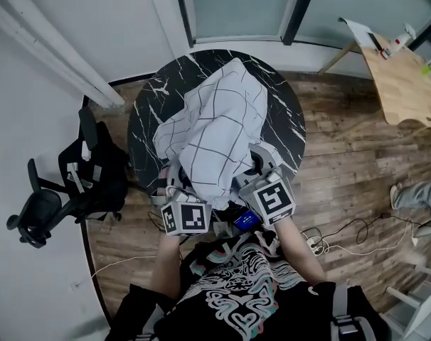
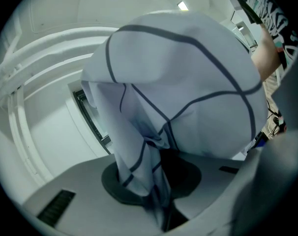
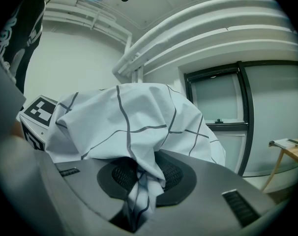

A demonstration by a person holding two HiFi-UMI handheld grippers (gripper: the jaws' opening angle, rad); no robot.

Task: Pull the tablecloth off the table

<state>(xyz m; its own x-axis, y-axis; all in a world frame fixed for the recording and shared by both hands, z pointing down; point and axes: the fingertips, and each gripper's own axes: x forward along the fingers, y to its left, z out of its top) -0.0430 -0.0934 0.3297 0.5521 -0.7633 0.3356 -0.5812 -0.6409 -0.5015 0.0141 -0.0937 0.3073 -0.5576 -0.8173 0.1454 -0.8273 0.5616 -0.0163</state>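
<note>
Left claw (image 2: 156, 193) is clamped nearly closed on a gathered fold of the cloth (image 2: 188, 77). The checked fabric is squeezed between its dark pads and billows up ahead of it. Right claw (image 3: 139, 191) is likewise pinched down on a twisted tuft of the same cloth, which hangs through the narrow gap between its pads.

From the head view I see both claws side by side at the near edge of the worktop (image 1: 292, 123), each gripping part of the cloth's near end. White with thin dark grid lines, the cloth lies bunched in a long heap that runs from the far side of the worktop towards me. Its near end is raised off the surface to the claws.

The worktop is round and black with white marble veins, and its surface shows on both sides of the heap. Beyond it stands a window (image 1: 237, 9) in a dark frame. A black chair (image 1: 66, 190) sits on the wood floor (image 1: 343, 162) at the left, close to the worktop. A light wooden table (image 1: 400, 84) carrying a few small items is well off at the upper right. Thin cables (image 1: 343, 233) trail across the floor on my right side.
</note>
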